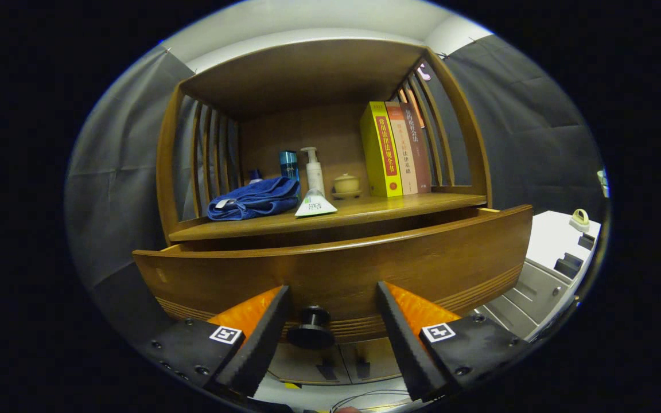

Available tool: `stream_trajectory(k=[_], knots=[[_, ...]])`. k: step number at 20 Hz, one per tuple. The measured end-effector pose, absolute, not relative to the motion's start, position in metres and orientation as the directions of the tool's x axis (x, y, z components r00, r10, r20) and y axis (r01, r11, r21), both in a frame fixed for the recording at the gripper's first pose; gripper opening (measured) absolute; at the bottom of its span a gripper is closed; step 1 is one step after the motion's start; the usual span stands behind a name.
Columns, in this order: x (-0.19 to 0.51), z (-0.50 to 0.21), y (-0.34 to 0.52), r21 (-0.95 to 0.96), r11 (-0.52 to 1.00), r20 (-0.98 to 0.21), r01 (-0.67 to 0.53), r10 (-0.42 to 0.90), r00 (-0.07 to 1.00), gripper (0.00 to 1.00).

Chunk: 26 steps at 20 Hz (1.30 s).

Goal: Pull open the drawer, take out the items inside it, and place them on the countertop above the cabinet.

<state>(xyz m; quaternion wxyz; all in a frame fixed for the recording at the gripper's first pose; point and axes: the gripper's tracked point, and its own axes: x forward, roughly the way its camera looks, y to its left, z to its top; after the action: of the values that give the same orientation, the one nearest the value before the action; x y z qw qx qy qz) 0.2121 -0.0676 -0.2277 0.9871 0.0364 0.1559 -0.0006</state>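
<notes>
Basically, gripper view: gripper sits with fingers spread wide, holding nothing; the drawer knob sits between them, neither finger touching it. Judging by that, the jaws straddle the knob either for a pull or just after letting go, can't tell which.

Drawer is pulled partly out from under the surface; its front panel curves in this lens and hides the interior, so can't tell what's left inside. Front is dark stained wood, smooth, with grooved lines along the bottom edge. Knob is a round dark spool shape, easy for two fingers to pinch.

On the surface above the drawer: a folded blue towel, soft and lumpy, near the left slats; a white tube lying near the front edge; behind it a white pump bottle and a blue bottle upright; a small lidded ceramic jar; three books standing upright against the right slats, which keep them from tipping. Towel and tube lying forward look like items lifted from the drawer, my guess only.

Next move likely needs the gripper raised over the drawer front to check inside.
</notes>
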Motion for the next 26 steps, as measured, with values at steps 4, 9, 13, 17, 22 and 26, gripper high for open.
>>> stream_trajectory(k=[4,9,13,17,22,26], knots=[[0.247,-0.234,-0.068,0.058,0.998,-0.308,0.014,0.005,0.951,0.99],[0.268,-0.239,-0.068,0.058,0.998,-0.308,0.017,0.002,0.951,0.98],[0.271,-0.239,-0.067,0.043,0.999,-0.291,0.016,-0.002,0.957,0.98],[0.268,-0.235,-0.062,0.056,0.998,-0.307,0.003,0.014,0.952,0.98],[0.241,-0.193,-0.064,0.039,0.999,-0.258,-0.001,0.011,0.966,0.98],[0.199,-0.152,-0.071,0.046,0.999,-0.219,0.006,0.005,0.976,0.98]])
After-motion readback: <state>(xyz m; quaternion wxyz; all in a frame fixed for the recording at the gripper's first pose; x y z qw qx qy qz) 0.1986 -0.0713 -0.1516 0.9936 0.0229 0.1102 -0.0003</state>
